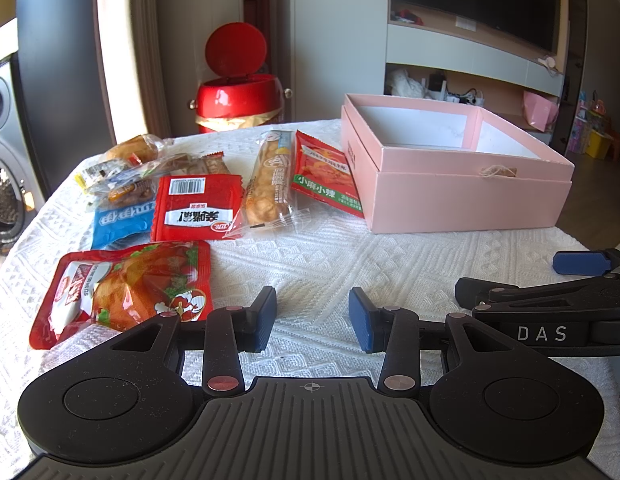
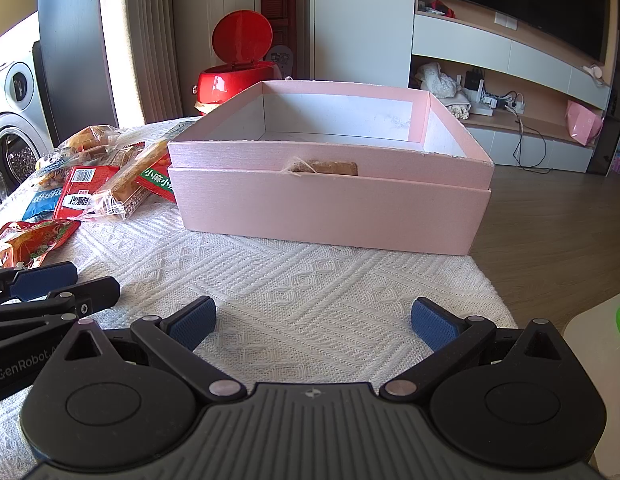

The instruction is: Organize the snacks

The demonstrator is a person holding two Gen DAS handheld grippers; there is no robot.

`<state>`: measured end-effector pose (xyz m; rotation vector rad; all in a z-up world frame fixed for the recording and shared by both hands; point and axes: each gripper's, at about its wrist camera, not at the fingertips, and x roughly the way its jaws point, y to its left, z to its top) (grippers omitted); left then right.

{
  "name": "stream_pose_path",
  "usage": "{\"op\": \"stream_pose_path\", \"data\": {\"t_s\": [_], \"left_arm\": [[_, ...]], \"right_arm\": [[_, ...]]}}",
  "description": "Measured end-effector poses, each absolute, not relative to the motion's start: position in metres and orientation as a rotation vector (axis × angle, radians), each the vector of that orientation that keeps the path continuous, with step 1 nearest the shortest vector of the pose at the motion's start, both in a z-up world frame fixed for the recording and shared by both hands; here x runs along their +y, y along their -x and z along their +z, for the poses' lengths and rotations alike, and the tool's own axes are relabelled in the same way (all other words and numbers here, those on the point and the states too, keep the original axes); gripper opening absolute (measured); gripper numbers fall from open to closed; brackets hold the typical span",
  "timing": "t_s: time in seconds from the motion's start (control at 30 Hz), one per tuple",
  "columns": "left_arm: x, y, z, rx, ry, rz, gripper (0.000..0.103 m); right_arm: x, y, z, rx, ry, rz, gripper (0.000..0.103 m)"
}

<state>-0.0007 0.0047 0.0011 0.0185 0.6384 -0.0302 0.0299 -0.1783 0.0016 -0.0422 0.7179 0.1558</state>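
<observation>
A table under a white knitted cloth point(image 1: 350, 256) carries snack packets point(image 1: 197, 208) toward its left edge and an open pink box point(image 2: 330, 208) at its far right corner.

right gripper point(image 2: 312, 326): jaws apart, nothing between | pink box point(image 2: 330, 204): open, ahead on white cloth point(image 2: 310, 280) | snack packets point(image 2: 89, 196): left of box

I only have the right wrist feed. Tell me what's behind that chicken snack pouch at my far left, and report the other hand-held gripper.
Observer: Behind the chicken snack pouch lie a blue packet and a red barcode packet, flat on the white tablecloth.
Operator: Go on. Anything in the left hand-held gripper?
Observer: No. The left hand-held gripper is open over bare cloth, nothing between its pads.
Operator: Check the pink box's left side.
Observer: A red and green spicy packet lies against the pink box, and a long clear-wrapped pastry is beside it.
</observation>
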Motion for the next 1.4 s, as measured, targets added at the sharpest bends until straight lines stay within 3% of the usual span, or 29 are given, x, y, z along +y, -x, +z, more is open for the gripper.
{"op": "stream_pose_path", "data": {"t_s": [0.83, 1.03, 1.1, 1.4], "left_arm": [[0.013, 0.001, 0.004, 0.659, 0.022, -0.068, 0.044], [0.06, 0.007, 0.021, 0.75, 0.189, -0.164, 0.044], [0.084, 0.013, 0.026, 0.736, 0.235, -0.129, 0.037], [0.167, 0.022, 0.046, 0.708, 0.333, 0.128, 0.037]], "right_arm": [[-0.179, -0.032, -0.001, 0.719, 0.041, 0.16, 0.103], [-0.181, -0.04, 0.009, 0.855, 0.078, 0.221, 0.103], [-0.179, -0.04, 0.008, 0.857, 0.08, 0.218, 0.103], [-0.172, -0.04, 0.011, 0.861, 0.108, 0.265, 0.103]]}}
